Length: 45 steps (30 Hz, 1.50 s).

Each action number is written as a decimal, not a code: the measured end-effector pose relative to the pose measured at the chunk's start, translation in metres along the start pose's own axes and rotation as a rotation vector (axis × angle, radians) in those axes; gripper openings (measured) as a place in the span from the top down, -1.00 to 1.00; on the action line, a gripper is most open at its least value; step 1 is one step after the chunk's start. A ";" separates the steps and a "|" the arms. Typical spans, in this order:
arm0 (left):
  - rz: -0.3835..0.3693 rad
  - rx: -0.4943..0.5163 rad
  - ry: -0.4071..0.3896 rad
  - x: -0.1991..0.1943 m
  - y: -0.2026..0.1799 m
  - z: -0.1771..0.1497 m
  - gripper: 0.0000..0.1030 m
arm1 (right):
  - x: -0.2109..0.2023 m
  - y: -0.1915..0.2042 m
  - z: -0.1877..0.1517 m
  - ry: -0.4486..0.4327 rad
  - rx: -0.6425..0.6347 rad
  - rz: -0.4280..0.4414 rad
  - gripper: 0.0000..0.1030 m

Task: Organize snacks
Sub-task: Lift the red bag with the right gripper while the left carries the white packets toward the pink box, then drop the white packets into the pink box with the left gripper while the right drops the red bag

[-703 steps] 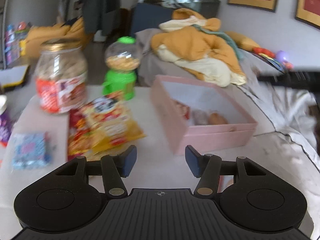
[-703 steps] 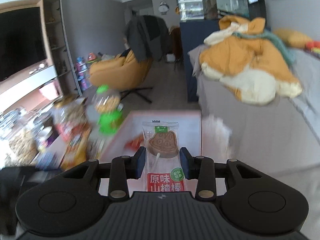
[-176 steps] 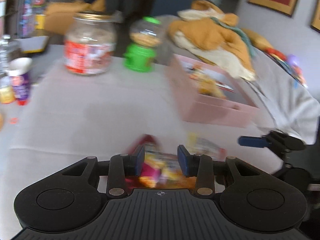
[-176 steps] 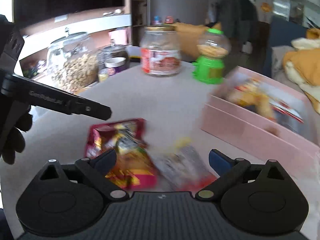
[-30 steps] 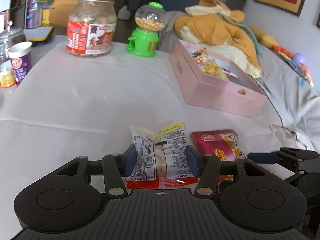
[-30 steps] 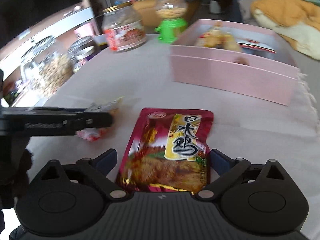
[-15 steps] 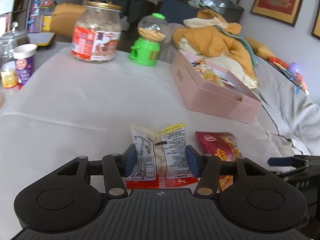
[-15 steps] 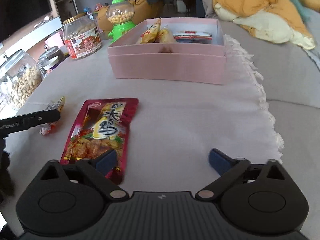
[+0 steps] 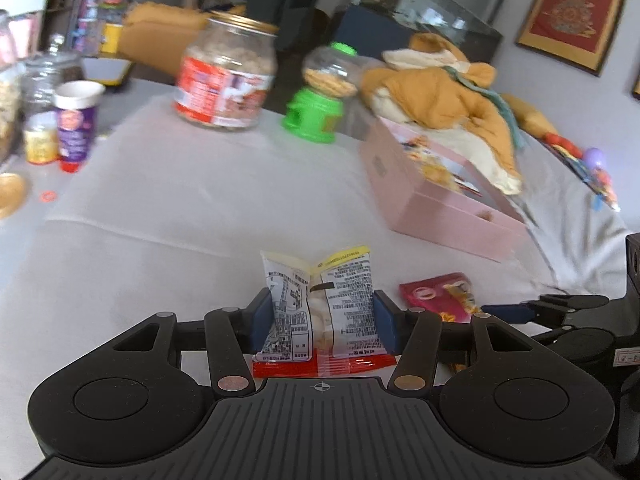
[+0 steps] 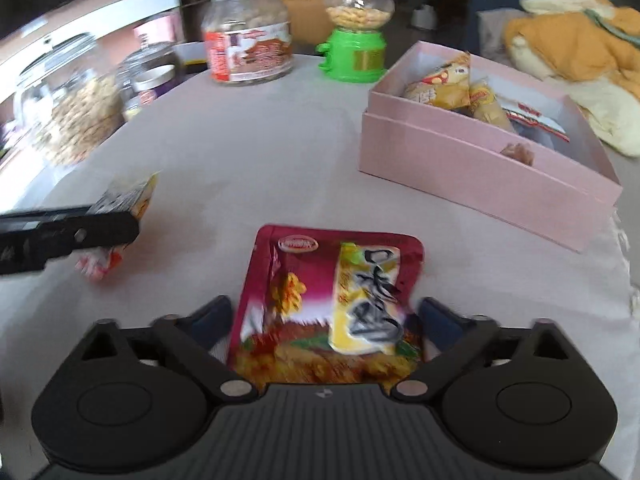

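Left gripper [image 9: 322, 322] pinching the white-and-yellow printed snack packet with a red bottom seal [image 9: 322, 304], standing upright at lower centre. Right gripper [image 10: 325, 322] spread wide, straddling the flat crimson foil pouch [image 10: 330, 304] on the grey tablecloth [image 10: 248, 152], long axis running straight away from the fingers. Open pink cardboard box [image 10: 480, 176] waiting at upper right, part filled, nearer the right side; bare cloth lying between.

On the bench [image 10: 280, 152] we find the snack pouch [image 10: 332, 304] nearest, the box [image 10: 480, 168] behind it to the right, packets [image 10: 444, 80] inside. Jar [image 10: 248, 32] and dispenser [image 10: 354, 28] stand furthest, apparently side by side.
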<state>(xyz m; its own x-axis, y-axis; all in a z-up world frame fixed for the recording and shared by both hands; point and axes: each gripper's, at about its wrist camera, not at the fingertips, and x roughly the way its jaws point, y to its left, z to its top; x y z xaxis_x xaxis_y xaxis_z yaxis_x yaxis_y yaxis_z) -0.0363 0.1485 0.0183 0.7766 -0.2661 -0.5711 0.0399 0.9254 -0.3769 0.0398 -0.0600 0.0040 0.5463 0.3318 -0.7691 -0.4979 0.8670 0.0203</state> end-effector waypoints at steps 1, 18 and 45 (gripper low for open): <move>-0.020 0.015 0.010 0.002 -0.007 -0.001 -0.13 | -0.006 -0.006 -0.003 0.005 0.000 0.010 -0.52; -0.248 0.246 -0.157 0.041 -0.118 0.079 -0.14 | -0.093 -0.090 -0.026 -0.088 0.146 -0.120 -0.16; -0.221 0.056 -0.169 0.138 -0.101 0.126 -0.12 | -0.085 -0.142 0.028 -0.229 0.250 -0.184 -0.17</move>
<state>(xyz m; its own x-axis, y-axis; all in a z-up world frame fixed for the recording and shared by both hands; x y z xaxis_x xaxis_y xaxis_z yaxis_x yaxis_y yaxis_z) 0.1465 0.0526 0.0692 0.8387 -0.4189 -0.3479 0.2512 0.8645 -0.4353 0.0826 -0.2007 0.0845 0.7618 0.2122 -0.6121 -0.2137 0.9743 0.0718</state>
